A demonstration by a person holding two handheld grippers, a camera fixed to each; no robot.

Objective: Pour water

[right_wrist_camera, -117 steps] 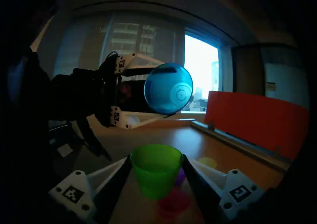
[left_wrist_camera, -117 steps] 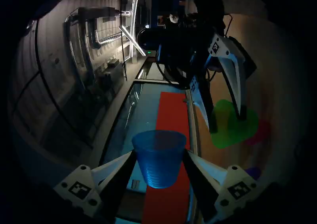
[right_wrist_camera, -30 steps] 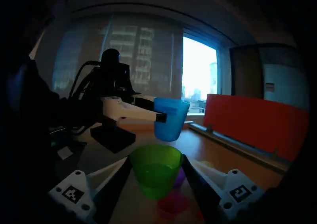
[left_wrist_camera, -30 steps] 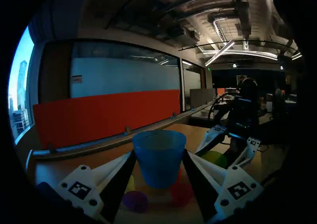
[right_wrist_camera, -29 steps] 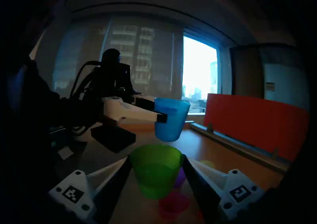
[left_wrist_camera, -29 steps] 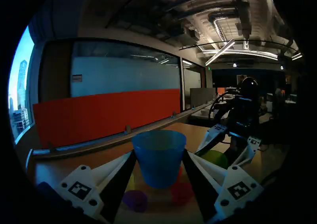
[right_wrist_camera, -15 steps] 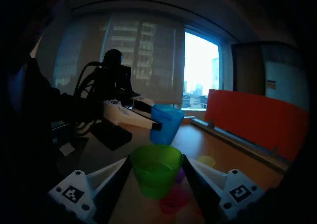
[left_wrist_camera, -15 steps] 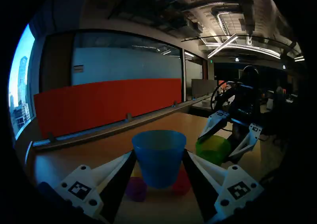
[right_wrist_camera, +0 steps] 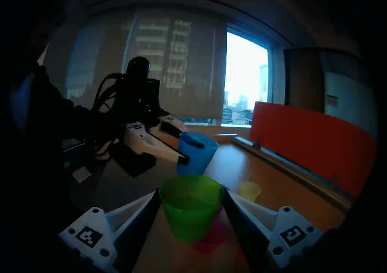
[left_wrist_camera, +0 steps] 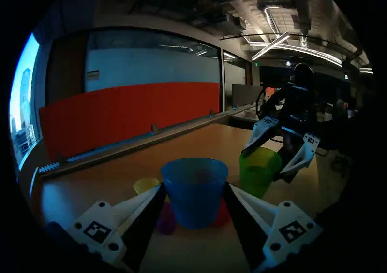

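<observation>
My left gripper (left_wrist_camera: 194, 195) is shut on a blue plastic cup (left_wrist_camera: 194, 191), held upright just above the wooden table (left_wrist_camera: 193, 142). The right gripper view shows that blue cup (right_wrist_camera: 196, 153) and left gripper (right_wrist_camera: 180, 154) at centre left. My right gripper (right_wrist_camera: 191, 208) is shut on a green cup (right_wrist_camera: 191, 205), upright, with a little liquid inside. From the left gripper view, the green cup (left_wrist_camera: 259, 169) sits right of the blue one, between the right gripper's fingers (left_wrist_camera: 301, 156).
Small cups lie on the table below: yellow (left_wrist_camera: 146, 184), purple (left_wrist_camera: 167, 219) and red (left_wrist_camera: 223, 215); yellow (right_wrist_camera: 249, 190) and pink (right_wrist_camera: 213, 234) cups lie below the green one. An orange divider panel (left_wrist_camera: 130, 113) runs along the table's far edge. A person's dark sleeve (right_wrist_camera: 53, 123) is behind the left gripper.
The blue cup went from tipped over the green cup to upright, then sank toward the table. Both grippers dropped lower; the green cup holds liquid now.
</observation>
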